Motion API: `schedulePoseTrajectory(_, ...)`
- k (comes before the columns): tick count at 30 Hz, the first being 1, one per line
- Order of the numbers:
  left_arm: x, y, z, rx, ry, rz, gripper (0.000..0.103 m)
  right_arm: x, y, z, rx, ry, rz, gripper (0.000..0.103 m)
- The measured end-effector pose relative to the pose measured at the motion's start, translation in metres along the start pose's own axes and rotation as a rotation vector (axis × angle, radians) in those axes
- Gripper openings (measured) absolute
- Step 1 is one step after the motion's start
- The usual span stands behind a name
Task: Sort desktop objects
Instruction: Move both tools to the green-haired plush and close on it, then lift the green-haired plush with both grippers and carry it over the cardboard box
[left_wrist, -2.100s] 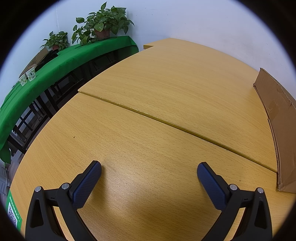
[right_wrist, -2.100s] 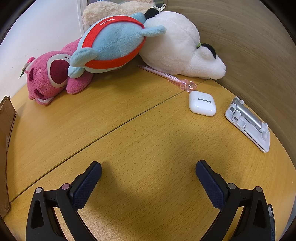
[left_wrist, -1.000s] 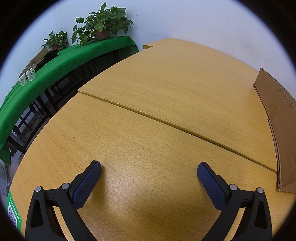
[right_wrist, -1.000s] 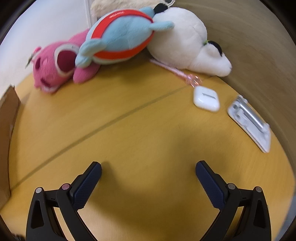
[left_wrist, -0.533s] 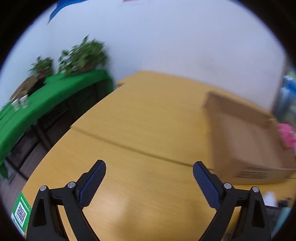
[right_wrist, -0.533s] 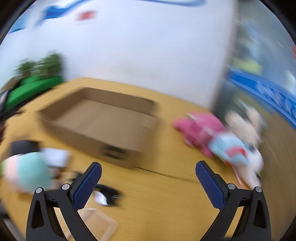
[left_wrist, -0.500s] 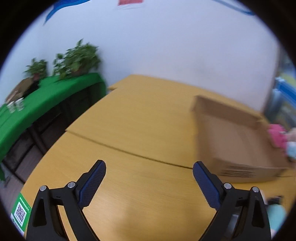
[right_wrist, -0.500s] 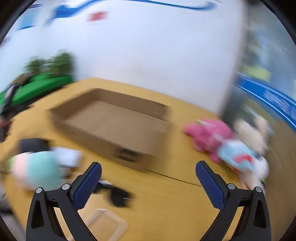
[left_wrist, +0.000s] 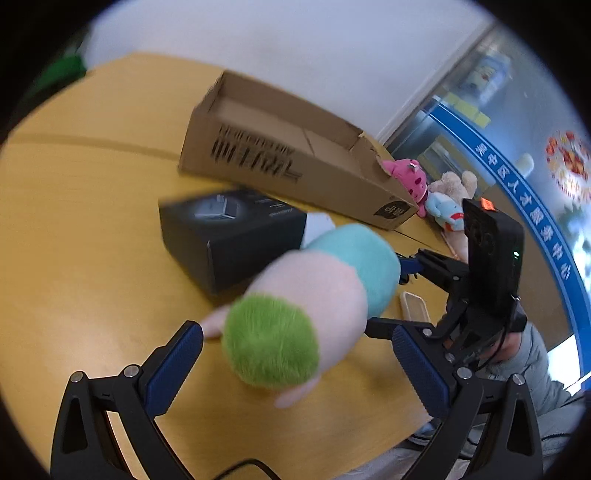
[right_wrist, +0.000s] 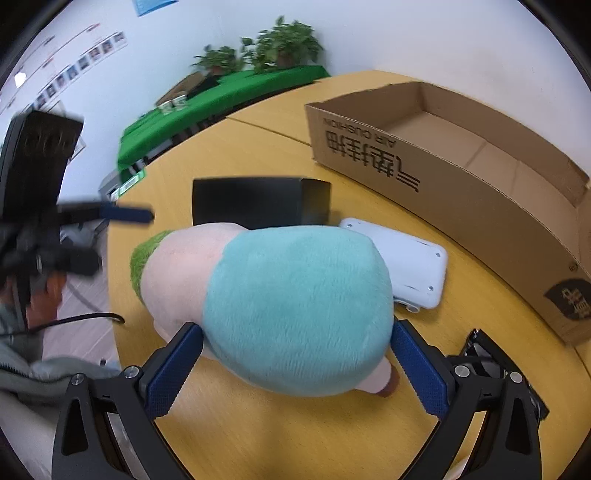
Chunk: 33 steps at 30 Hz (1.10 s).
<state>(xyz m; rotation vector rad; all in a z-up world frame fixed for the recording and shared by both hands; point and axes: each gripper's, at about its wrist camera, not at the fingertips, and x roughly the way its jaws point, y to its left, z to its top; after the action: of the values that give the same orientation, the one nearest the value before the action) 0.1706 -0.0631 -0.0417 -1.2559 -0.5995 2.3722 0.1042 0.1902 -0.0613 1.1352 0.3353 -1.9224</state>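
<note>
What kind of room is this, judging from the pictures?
Probably an office or meeting room. A large wooden table carries a cardboard box and a plush toy; the white wall has a row of small photo sheets, and potted plants stand on a green-covered side table.

Plush toy (left_wrist: 310, 295) btwn open left claw (left_wrist: 295, 365) fingers

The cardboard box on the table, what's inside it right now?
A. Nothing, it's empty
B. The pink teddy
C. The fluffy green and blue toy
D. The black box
A. The cardboard box shows only its bare brown floor; the fluffy toy and the black box both sit outside it on the table.
</note>
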Motion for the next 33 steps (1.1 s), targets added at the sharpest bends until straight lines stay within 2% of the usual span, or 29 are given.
schedulePoseTrajectory(3, 0.006, 0.022, -0.003, -0.115, 0.003, -0.033, 0.102, 0.004, 0.025, -0.012, -0.046, 0.061, 0.008, 0.103)
schedulePoseTrajectory(5, 0.008, 0.035, -0.006, -0.179, 0.019, -0.037, 0.102, 0.002, 0.049, -0.026, -0.106, 0.093, 0.086, 0.103)
schedulePoseTrajectory(7, 0.005, 0.044, -0.005, -0.196, 0.042, -0.023, 0.102, -0.003, 0.062, -0.031, -0.119, 0.087, 0.144, 0.103)
schedulePoseTrajectory(8, 0.005, 0.047, -0.006, -0.202, 0.050, -0.022, 0.102, -0.008, 0.061, -0.032, -0.120, 0.072, 0.141, 0.103)
schedulePoseTrajectory(10, 0.009, 0.050, -0.006, -0.207, 0.076, -0.034, 0.102, -0.012, 0.052, -0.030, -0.108, 0.044, 0.082, 0.103)
schedulePoseTrajectory(12, 0.016, 0.052, -0.005, -0.211, 0.101, -0.064, 0.102, -0.009, 0.038, -0.030, -0.063, 0.056, 0.047, 0.103)
schedulePoseTrajectory(14, 0.023, 0.054, -0.005, -0.225, 0.122, -0.106, 0.102, -0.001, 0.034, -0.029, -0.044, 0.071, 0.072, 0.103)
schedulePoseTrajectory(16, 0.027, 0.051, -0.003, -0.214, 0.128, -0.118, 0.102, 0.002, 0.049, -0.034, -0.073, 0.084, 0.131, 0.103)
schedulePoseTrajectory(19, 0.025, 0.050, 0.000, -0.200, 0.111, -0.115, 0.102, 0.002, 0.063, -0.041, -0.124, 0.082, 0.105, 0.103)
schedulePoseTrajectory(21, 0.025, 0.052, 0.000, -0.204, 0.109, -0.127, 0.102, -0.005, 0.057, -0.045, -0.082, 0.065, 0.113, 0.101)
schedulePoseTrajectory(24, 0.035, 0.049, 0.002, -0.195, 0.129, -0.146, 0.101, -0.003, 0.046, -0.041, -0.039, 0.055, -0.026, 0.101)
schedulePoseTrajectory(26, 0.040, 0.042, 0.004, -0.176, 0.145, -0.155, 0.099, 0.003, 0.048, -0.046, -0.019, 0.070, -0.002, 0.092)
schedulePoseTrajectory(27, 0.040, 0.038, 0.005, -0.153, 0.145, -0.135, 0.099, 0.005, 0.052, -0.046, -0.018, 0.070, 0.007, 0.087)
schedulePoseTrajectory(29, 0.039, 0.033, 0.005, -0.127, 0.152, -0.116, 0.099, 0.005, 0.055, -0.049, -0.021, 0.052, -0.039, 0.085)
schedulePoseTrajectory(31, 0.034, 0.029, 0.008, -0.116, 0.147, -0.115, 0.098, 0.000, 0.052, -0.050, -0.001, 0.027, -0.032, 0.078)
schedulePoseTrajectory(33, 0.026, 0.019, 0.012, -0.081, 0.132, -0.107, 0.098, -0.009, 0.054, -0.047, -0.007, 0.000, -0.036, 0.076)
